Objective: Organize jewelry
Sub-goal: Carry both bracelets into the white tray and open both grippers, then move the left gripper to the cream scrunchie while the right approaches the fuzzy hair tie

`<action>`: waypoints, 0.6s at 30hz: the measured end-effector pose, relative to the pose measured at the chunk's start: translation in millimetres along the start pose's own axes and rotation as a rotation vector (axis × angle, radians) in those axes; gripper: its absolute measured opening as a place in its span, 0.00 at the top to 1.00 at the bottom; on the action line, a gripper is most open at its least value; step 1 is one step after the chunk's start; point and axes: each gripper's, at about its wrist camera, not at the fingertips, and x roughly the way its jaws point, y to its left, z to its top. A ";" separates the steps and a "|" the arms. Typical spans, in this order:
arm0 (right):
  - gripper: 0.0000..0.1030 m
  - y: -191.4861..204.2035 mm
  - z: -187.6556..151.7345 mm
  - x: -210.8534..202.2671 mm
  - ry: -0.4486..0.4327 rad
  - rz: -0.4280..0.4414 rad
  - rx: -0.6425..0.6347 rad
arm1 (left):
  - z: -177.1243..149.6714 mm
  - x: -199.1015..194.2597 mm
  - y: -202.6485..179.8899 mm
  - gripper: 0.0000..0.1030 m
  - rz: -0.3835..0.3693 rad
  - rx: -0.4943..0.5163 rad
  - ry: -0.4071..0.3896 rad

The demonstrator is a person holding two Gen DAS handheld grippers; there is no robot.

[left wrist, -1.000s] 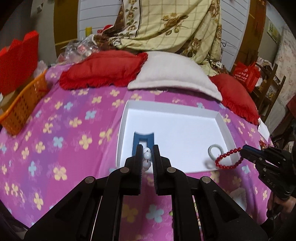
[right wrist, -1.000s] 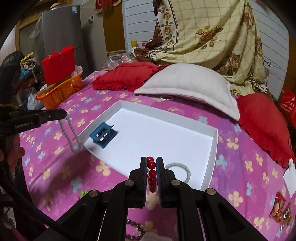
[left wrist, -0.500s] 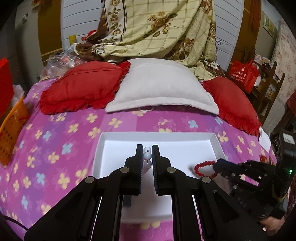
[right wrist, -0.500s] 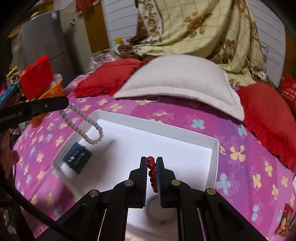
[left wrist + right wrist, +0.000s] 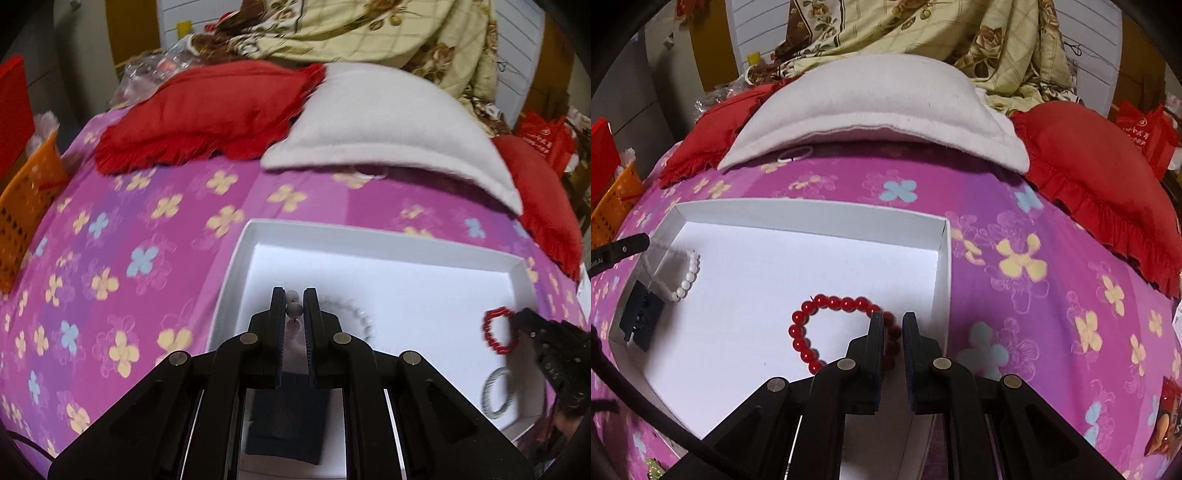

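Note:
A white tray (image 5: 369, 240) lies on the pink flowered bedspread. My left gripper (image 5: 294, 295) is low over the tray's left part, its jaws just opening, with a white bead bracelet (image 5: 293, 308) still pinched between the pads. The strand trails to the right onto the tray floor. A dark blue clip (image 5: 288, 417) lies under this gripper. My right gripper (image 5: 892, 319) is shut on a red bead bracelet (image 5: 812, 325), whose loop rests on the tray floor near the right wall. From the right wrist view the white bracelet (image 5: 683, 280) hangs beside the blue clip (image 5: 642, 317).
A grey elastic ring (image 5: 496, 393) lies in the tray's near right corner. Red pillows (image 5: 207, 110) and a white pillow (image 5: 388, 125) line the far side, with an orange basket (image 5: 22, 214) at the left. A white ring (image 5: 796, 153) and a snack packet (image 5: 1163, 417) lie on the bedspread.
Both grippers came forward and down over the tray. The red bracelet, hanging before, now rests on the tray floor. The white bracelet has sunk into the tray's left part.

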 end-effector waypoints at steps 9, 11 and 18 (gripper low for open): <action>0.64 24.2 -14.4 -36.9 -0.036 0.034 -0.037 | -23.3 -19.0 4.0 0.38 -0.002 0.026 -0.054; 0.60 28.5 -19.0 -49.1 -0.042 0.040 -0.032 | -30.9 -29.3 1.4 0.38 -0.003 0.038 -0.063; 0.35 55.2 -51.8 -107.1 -0.106 -0.006 -0.085 | -63.1 -71.6 -7.0 0.38 0.006 0.063 -0.119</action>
